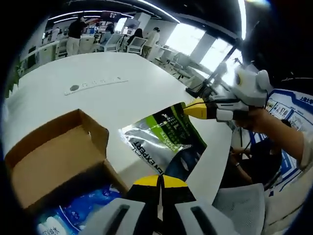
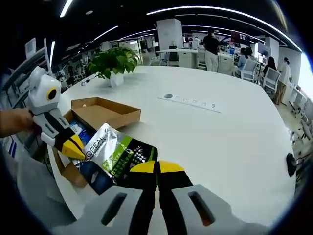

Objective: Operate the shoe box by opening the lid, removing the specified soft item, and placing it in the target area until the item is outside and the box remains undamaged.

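Note:
A silver, green and dark blue soft pouch (image 1: 164, 139) hangs over the white table (image 1: 73, 63), stretched between both grippers. My left gripper (image 1: 159, 181) is shut on its lower edge. My right gripper (image 1: 200, 108) reaches in from the right, shut on the upper corner. In the right gripper view the right gripper (image 2: 157, 167) pinches the pouch (image 2: 120, 154), and the left gripper (image 2: 73, 144) holds its far end. The open cardboard shoe box (image 1: 54, 156) (image 2: 112, 115) sits beside it, with a blue soft pack (image 1: 73, 215) (image 2: 80, 129) inside.
A potted plant (image 2: 115, 61) stands past the box on the table (image 2: 220, 142). A flat socket strip (image 1: 95, 84) (image 2: 190, 102) lies mid-table. A grey chair (image 1: 239, 205) is by the table edge. People and desks stand far behind.

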`<state>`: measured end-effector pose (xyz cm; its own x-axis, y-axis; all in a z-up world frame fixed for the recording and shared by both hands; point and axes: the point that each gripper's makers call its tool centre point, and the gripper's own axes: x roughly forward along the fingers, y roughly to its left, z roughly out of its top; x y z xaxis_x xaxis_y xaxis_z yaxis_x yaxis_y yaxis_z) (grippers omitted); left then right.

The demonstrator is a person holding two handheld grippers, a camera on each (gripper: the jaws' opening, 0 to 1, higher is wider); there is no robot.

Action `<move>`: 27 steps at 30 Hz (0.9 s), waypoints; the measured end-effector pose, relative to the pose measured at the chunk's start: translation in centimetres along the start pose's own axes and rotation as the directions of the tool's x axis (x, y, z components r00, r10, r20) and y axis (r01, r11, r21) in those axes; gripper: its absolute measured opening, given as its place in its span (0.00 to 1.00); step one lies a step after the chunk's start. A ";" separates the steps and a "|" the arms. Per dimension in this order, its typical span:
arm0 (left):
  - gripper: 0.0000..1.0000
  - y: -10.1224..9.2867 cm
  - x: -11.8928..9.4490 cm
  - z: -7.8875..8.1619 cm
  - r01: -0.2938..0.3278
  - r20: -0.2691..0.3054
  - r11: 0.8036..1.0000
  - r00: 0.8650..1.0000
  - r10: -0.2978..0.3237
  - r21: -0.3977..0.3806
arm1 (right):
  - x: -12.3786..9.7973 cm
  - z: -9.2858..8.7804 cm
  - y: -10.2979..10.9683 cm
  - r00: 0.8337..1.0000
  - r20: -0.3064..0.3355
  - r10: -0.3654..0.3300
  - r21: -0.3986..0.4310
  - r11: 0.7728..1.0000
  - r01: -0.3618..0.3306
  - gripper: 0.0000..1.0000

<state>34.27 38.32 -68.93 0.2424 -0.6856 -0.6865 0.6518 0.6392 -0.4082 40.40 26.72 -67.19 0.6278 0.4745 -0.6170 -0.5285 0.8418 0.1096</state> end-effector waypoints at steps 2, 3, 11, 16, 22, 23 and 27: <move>0.00 0.3 0.6 -0.1 -0.020 -0.037 1.000 0.999 0.021 0.017 | 0.6 -0.3 -0.3 1.000 -0.013 -0.002 0.001 1.000 0.002 0.00; 0.00 0.4 0.8 -0.1 -0.025 -0.047 0.999 0.999 0.026 0.025 | 0.8 -0.4 -0.4 1.000 -0.018 -0.004 0.003 1.000 0.004 0.00; 0.00 1.7 2.7 -0.6 -0.097 -0.194 0.986 0.973 0.123 0.139 | 2.4 -1.2 -0.9 0.999 -0.049 -0.007 0.014 1.000 0.008 0.00; 0.00 2.0 3.8 -0.8 -0.109 -0.263 0.973 0.951 0.161 0.204 | 3.6 -2.0 -1.4 0.997 -0.078 -0.012 0.011 1.000 0.013 0.00; 0.00 2.4 5.0 -1.4 -0.097 -0.322 0.962 0.930 0.180 0.257 | 4.6 -2.7 -2.0 0.995 -0.102 -0.012 0.019 1.000 0.014 0.00; 0.00 2.5 5.1 -1.5 -0.096 -0.331 0.962 0.926 0.180 0.256 | 4.7 -2.8 -2.0 0.995 -0.103 -0.011 0.020 1.000 0.013 0.00; 0.00 2.8 5.7 -1.8 -0.092 -0.364 0.953 0.910 0.199 0.290 | 5.3 -3.4 -2.3 0.993 -0.118 -0.008 0.025 1.000 0.011 0.00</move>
<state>36.15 36.82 -75.03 0.0884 -0.3697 -0.9250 0.8070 0.5709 -0.1511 43.01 26.41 -73.32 0.5602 0.4344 -0.7053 -0.5076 0.8529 0.1221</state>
